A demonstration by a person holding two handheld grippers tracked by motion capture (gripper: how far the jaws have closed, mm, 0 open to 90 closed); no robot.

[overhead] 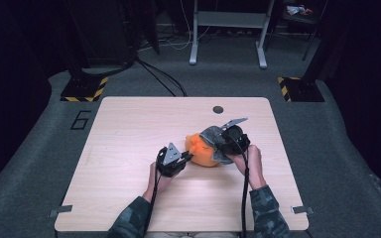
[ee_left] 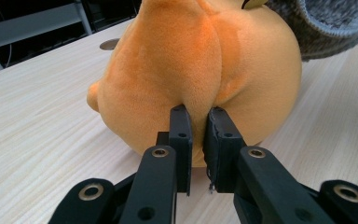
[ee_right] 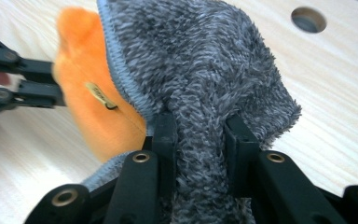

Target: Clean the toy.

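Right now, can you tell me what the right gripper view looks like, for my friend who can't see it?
Two black jaws of the right gripper pinch a fold of fuzzy grey cloth that drapes over an orange plush toy. At the left edge, the left gripper meets the toy's side. Underneath is a pale wooden table with a round hole near the top right.

Colours and patterns: plush toy, fleece cloth, grippers, table.
The rounded orange plush toy (ee_left: 191, 70) between the left gripper's (ee_left: 198, 116) black jaws is uniform orange, with a small gold-coloured tag (ee_right: 99, 96) on the side facing the right gripper (ee_right: 200, 126). The fuzzy grey fleece cloth (ee_right: 205, 70) clamped in the right gripper's black jaws is mottled dark and light grey, edged with blue-grey stitching. The pale wood-grain table (overhead: 129, 129) beneath both grippers shows fine parallel streaks. The sleeves (overhead: 268, 213) behind the grippers carry a green-grey camouflage pattern.
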